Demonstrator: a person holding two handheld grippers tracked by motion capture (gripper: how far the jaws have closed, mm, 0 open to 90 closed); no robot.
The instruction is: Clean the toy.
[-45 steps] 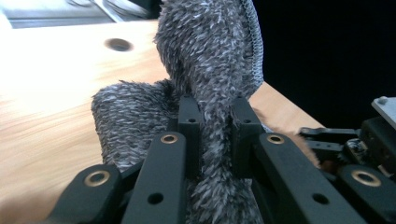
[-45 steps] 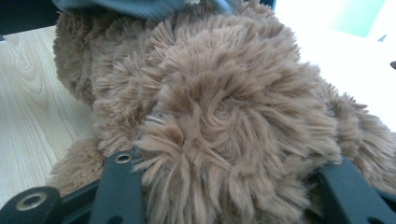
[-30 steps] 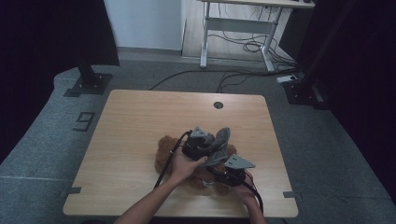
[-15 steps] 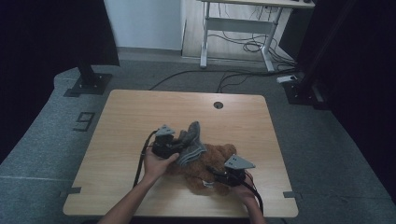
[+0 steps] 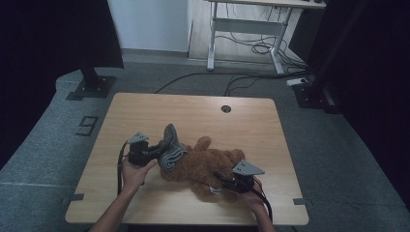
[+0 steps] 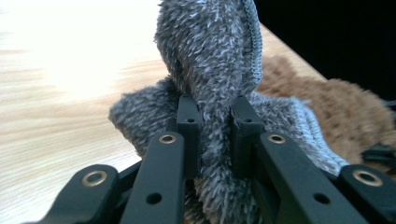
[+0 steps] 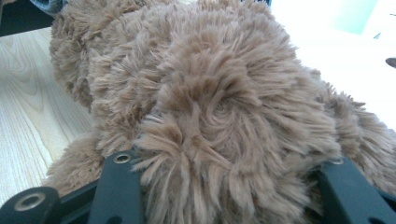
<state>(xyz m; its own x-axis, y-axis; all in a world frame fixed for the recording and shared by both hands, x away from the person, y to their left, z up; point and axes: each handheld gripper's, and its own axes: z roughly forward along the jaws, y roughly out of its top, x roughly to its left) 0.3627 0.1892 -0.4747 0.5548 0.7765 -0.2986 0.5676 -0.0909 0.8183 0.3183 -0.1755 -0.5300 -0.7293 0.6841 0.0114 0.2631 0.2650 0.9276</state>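
Teddy bear (image 5: 208,166): soft, light, squashy; lying on surface (image 5: 193,111) at 6 o'clock.
Grey cloth (image 5: 169,150): floppy; best pinched at bunched fold.
Left tool (image 6: 215,126): clamped on grey cloth.
Right tool (image 7: 224,186): squeezing teddy bear.

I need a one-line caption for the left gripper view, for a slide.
Left gripper pinching a grey fuzzy knit garment above the wooden table, with the brown teddy bear behind.

Looked like a lab recording bay – black curtains (image 5: 53,38), grey carpet (image 5: 338,145), floor cables (image 5: 251,48), lone wooden table (image 5: 193,108)
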